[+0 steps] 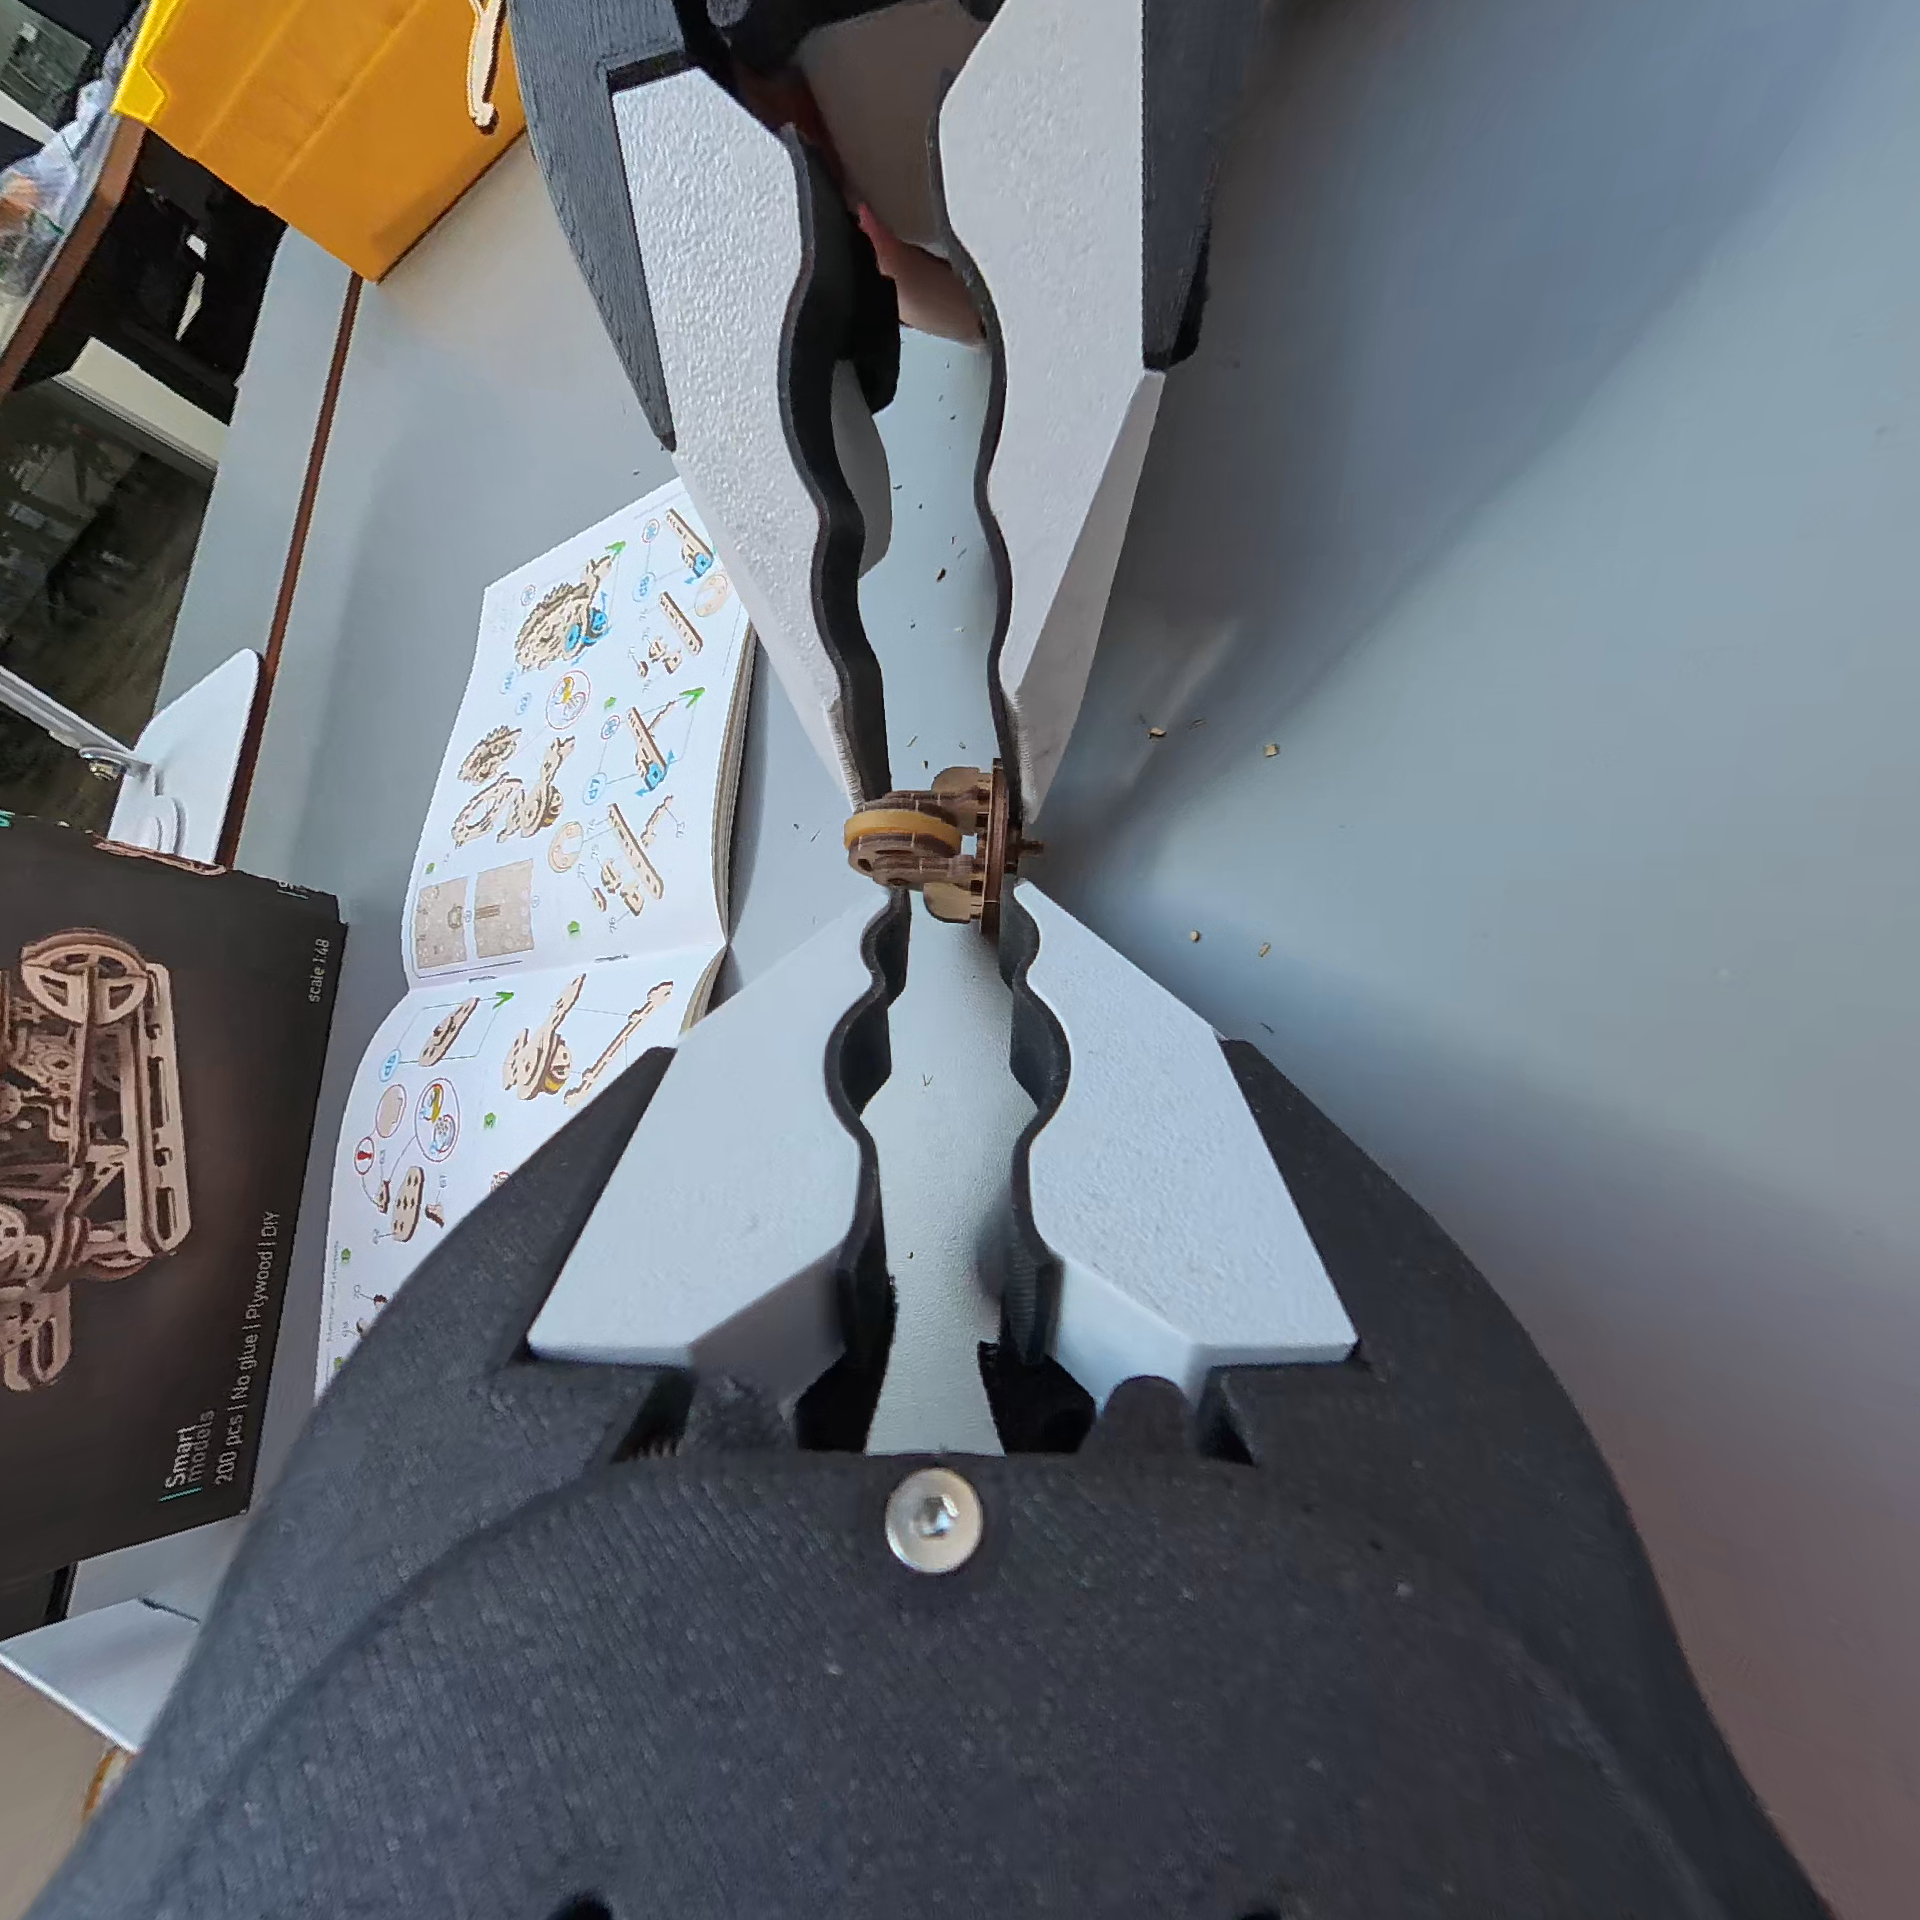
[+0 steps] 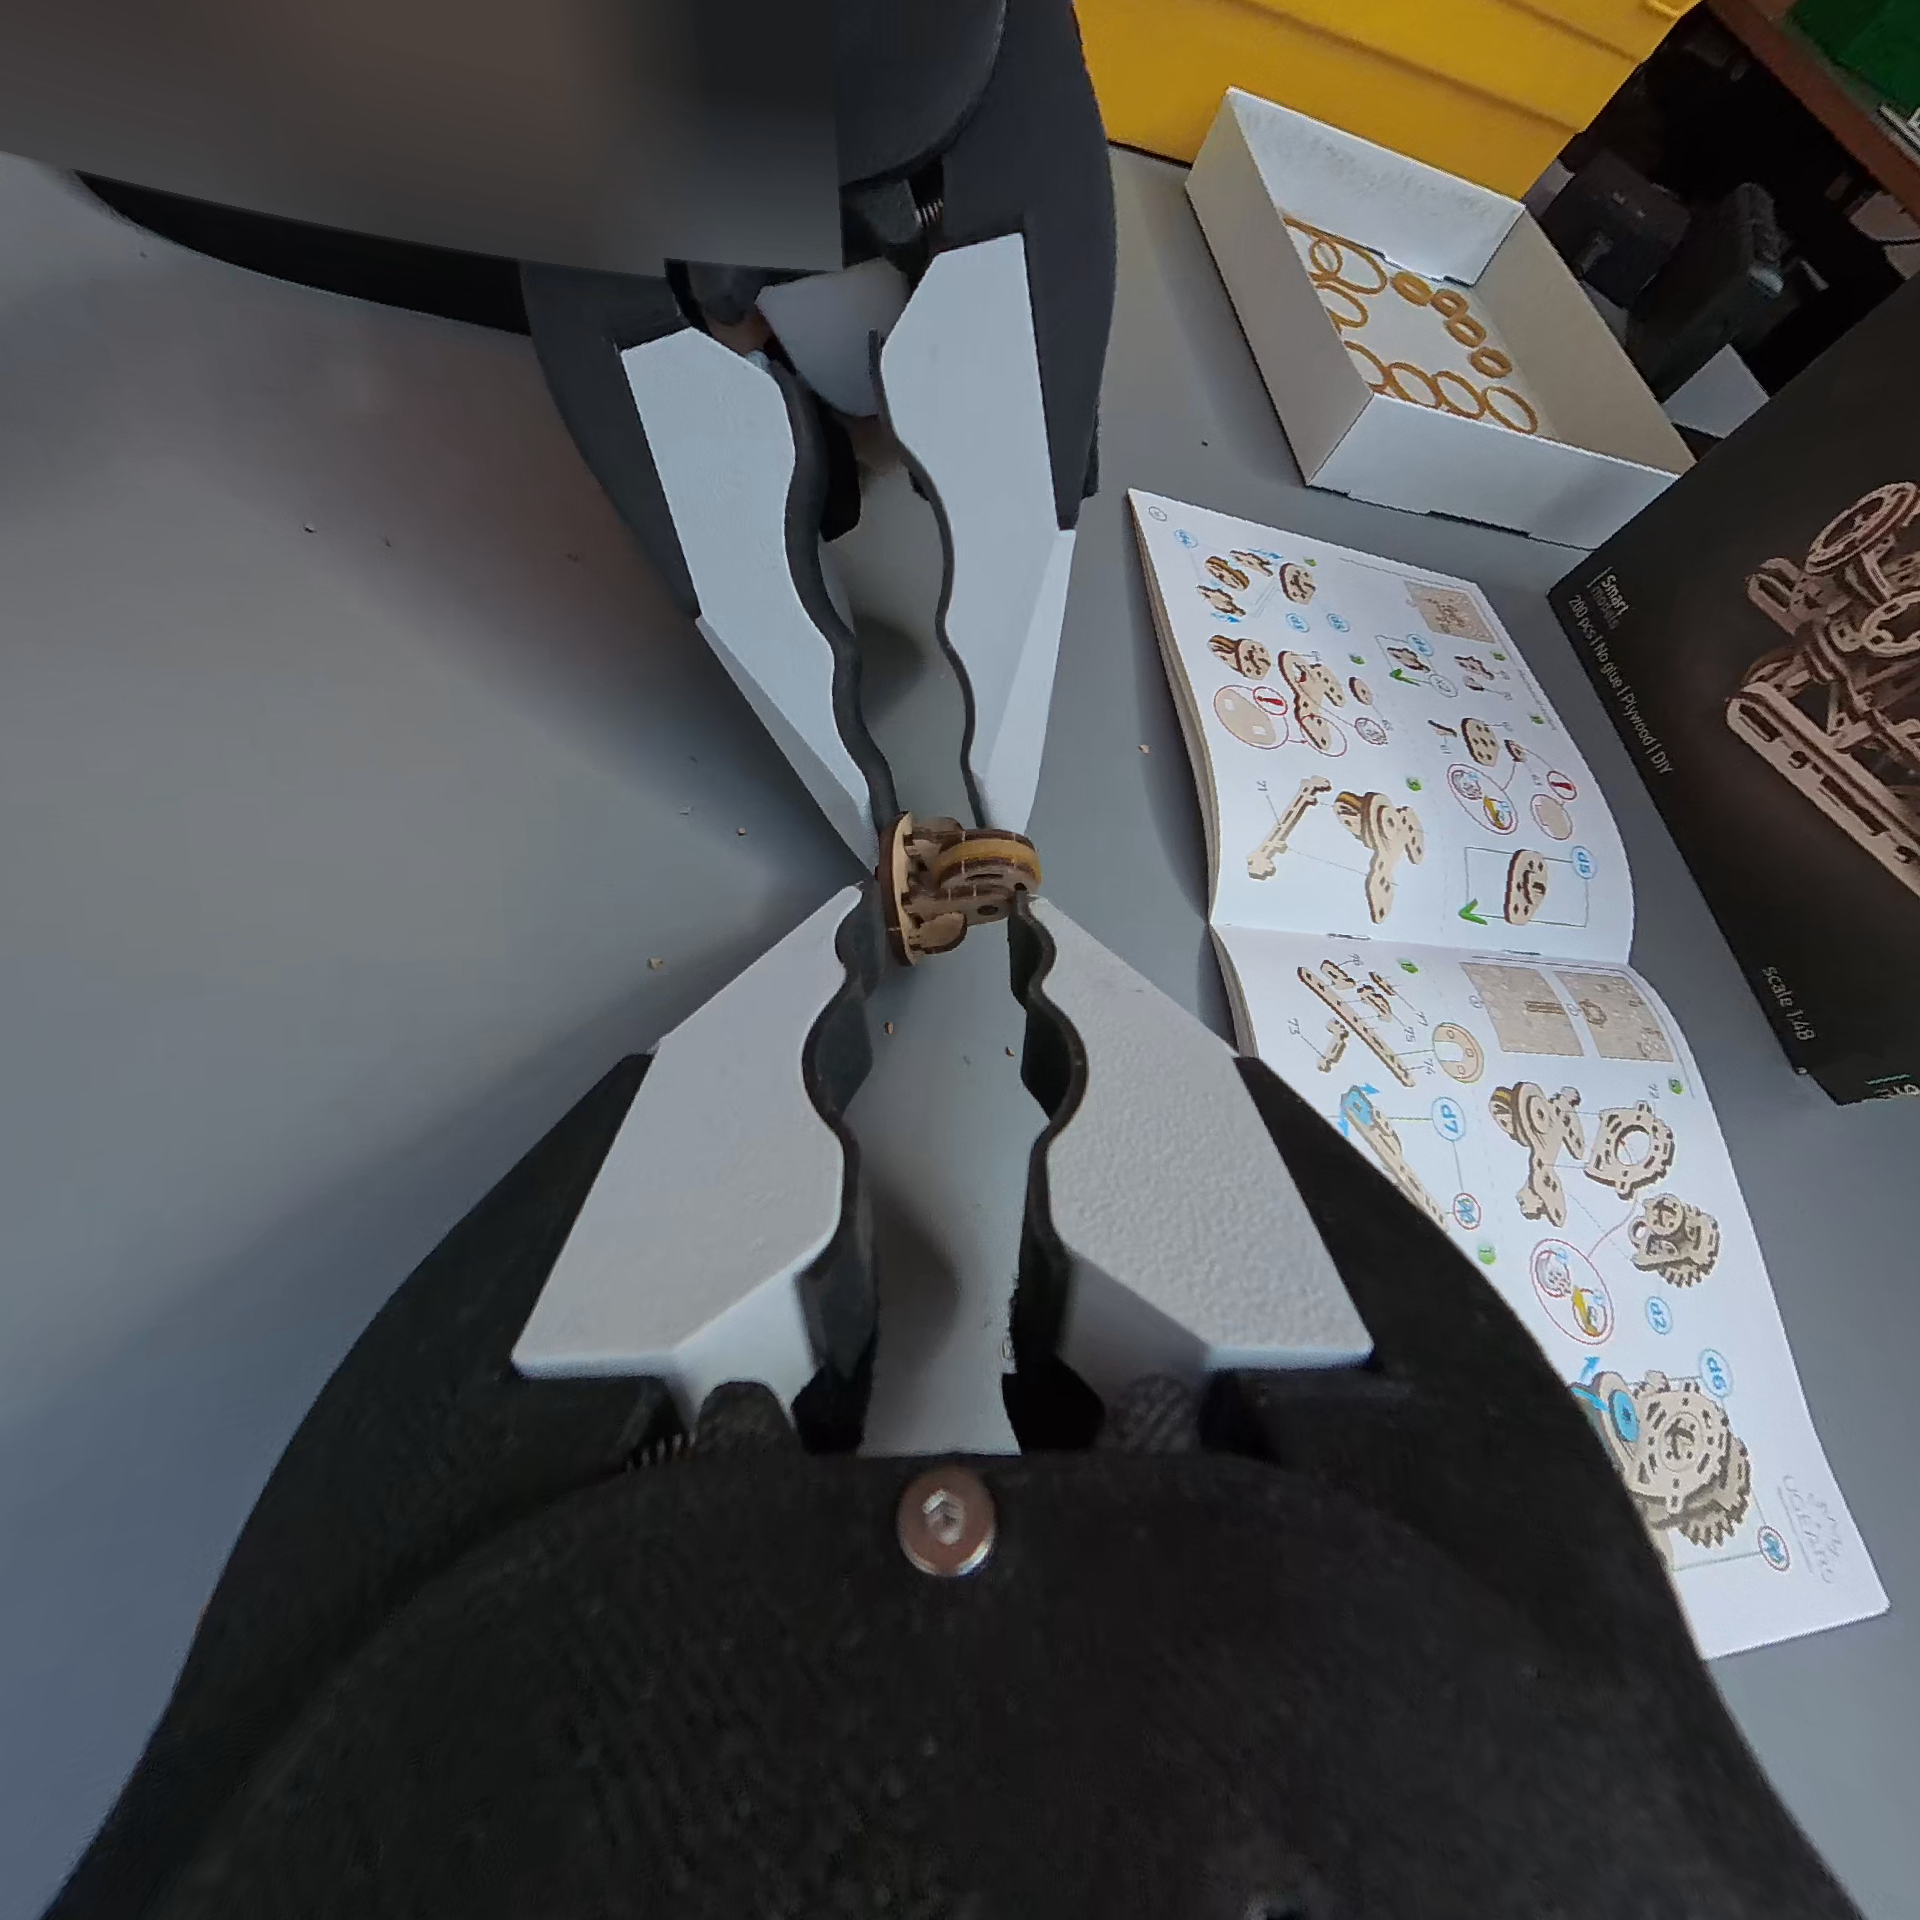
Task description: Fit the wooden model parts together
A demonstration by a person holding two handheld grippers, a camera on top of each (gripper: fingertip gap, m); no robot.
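Observation:
A small wooden assembly (image 1: 935, 847), a dark disc with light tabs and a tan-rimmed wheel, hangs above the grey table (image 1: 1507, 727). My left gripper (image 1: 951, 920) comes from below in the left wrist view and is shut on its lower part. My right gripper (image 1: 940, 784) comes from above, tip to tip, and is shut on its upper part. In the right wrist view the assembly (image 2: 951, 883) sits between my right gripper (image 2: 935, 909) below and the left gripper (image 2: 930, 821) above. Both pairs of jaws stand narrowly apart, pressed on the piece.
An open instruction booklet (image 1: 582, 831) (image 2: 1455, 987) lies beside the grippers. A black model box (image 1: 135, 1195) (image 2: 1787, 779) lies past it. A white tray (image 2: 1299, 208) holds several tan rings. A yellow box (image 1: 332, 114) stands at the table's edge. Wood crumbs dot the table. The grippers are tip to tip, or close to it.

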